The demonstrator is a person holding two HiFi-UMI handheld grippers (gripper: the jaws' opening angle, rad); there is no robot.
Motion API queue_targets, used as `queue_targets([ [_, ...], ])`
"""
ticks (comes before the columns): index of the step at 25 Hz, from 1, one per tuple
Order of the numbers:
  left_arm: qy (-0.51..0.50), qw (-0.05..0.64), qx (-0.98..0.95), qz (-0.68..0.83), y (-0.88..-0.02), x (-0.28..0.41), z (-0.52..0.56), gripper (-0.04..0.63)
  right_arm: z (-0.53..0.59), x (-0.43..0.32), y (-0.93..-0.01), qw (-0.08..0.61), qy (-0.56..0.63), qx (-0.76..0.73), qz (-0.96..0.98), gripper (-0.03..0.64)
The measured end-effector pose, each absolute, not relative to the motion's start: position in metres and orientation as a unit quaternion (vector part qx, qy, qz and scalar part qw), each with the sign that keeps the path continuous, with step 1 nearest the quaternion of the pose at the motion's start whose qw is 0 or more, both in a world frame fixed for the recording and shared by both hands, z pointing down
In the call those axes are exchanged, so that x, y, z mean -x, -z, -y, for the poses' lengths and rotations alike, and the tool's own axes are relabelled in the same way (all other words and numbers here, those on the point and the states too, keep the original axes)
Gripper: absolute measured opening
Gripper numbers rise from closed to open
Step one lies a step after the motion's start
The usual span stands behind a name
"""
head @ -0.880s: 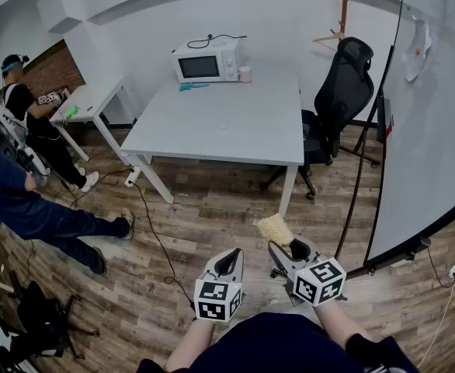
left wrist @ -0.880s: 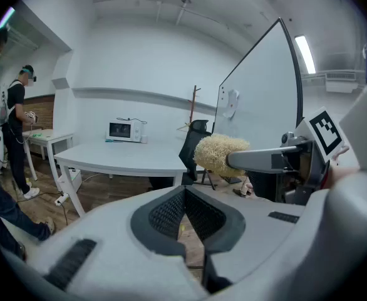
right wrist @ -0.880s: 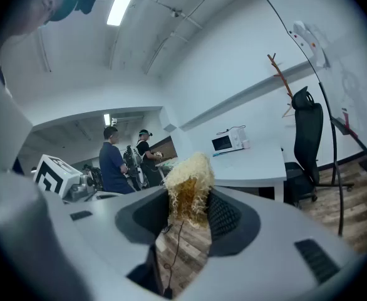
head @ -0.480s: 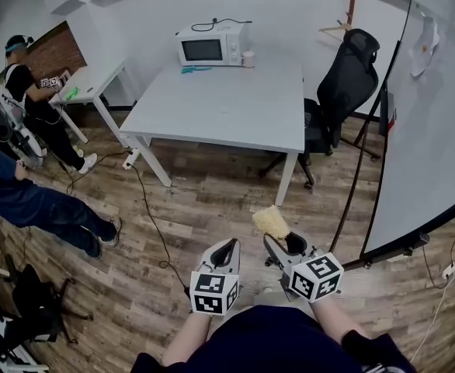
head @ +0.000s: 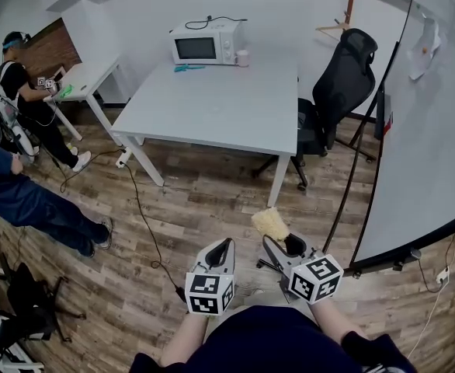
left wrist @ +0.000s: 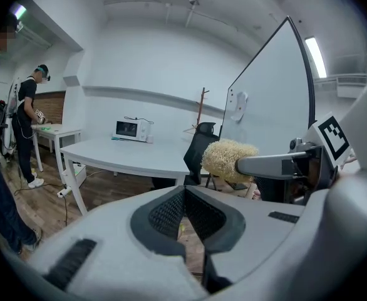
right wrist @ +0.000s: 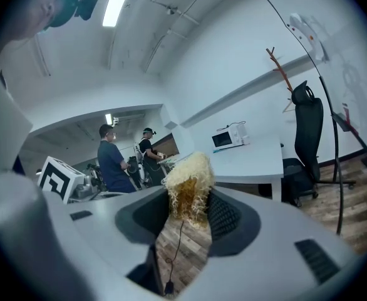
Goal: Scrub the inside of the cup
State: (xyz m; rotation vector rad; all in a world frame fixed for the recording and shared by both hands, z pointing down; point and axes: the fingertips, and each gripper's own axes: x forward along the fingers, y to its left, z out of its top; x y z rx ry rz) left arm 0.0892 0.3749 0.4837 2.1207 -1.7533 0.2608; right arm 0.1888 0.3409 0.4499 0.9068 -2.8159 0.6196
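Observation:
A small pale cup (head: 243, 57) stands beside the microwave at the far end of the white table (head: 220, 119), well away from both grippers. My right gripper (head: 279, 245) is low in front of me, shut on a yellowish fibrous scrubber (head: 271, 224) that sticks out past its tips. In the right gripper view the scrubber (right wrist: 188, 184) is pinched between the pads. My left gripper (head: 224, 245) hangs beside it, shut with nothing between its jaws. The left gripper view shows its closed tips (left wrist: 183, 199), with the scrubber (left wrist: 227, 158) to the right.
A microwave (head: 204, 47) sits at the table's back. A black office chair (head: 342, 84) stands right of the table and a large whiteboard (head: 433, 138) runs along the right. Two people (head: 26, 200) are at the left near a side table (head: 84, 80). A cable (head: 144, 224) lies on the wooden floor.
The view has shifted slightly and the table now looks a little nearer. Both grippers stay low in front of me, the right one still holding the scrubber. The people at the left have drifted leftward.

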Motion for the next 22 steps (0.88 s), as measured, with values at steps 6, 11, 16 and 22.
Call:
queue_targets([
  [6,-0.081,0.198,-0.740,0.638,-0.487,-0.093,-0.364,0.018,-0.324,-0.199,-0.449,0.063,-0.201,-0.297,0.931,0.173],
  [11,-0.081,0.213,-0.731,0.643,-0.492,-0.092,-0.364,0.018,-0.319,-0.200,-0.452,0.069,-0.209,-0.298,0.929,0.173],
  [16,-0.086,0.216,-0.729,0.644,-0.495,-0.086,-0.351,0.018,-0.305,-0.197,-0.454,0.067,-0.217,-0.302,0.926,0.173],
  [22,-0.089,0.213,-0.738,0.635,-0.498,-0.071,-0.315,0.018,-0.273,-0.186,-0.456,0.063,-0.219,-0.317,0.921,0.173],
])
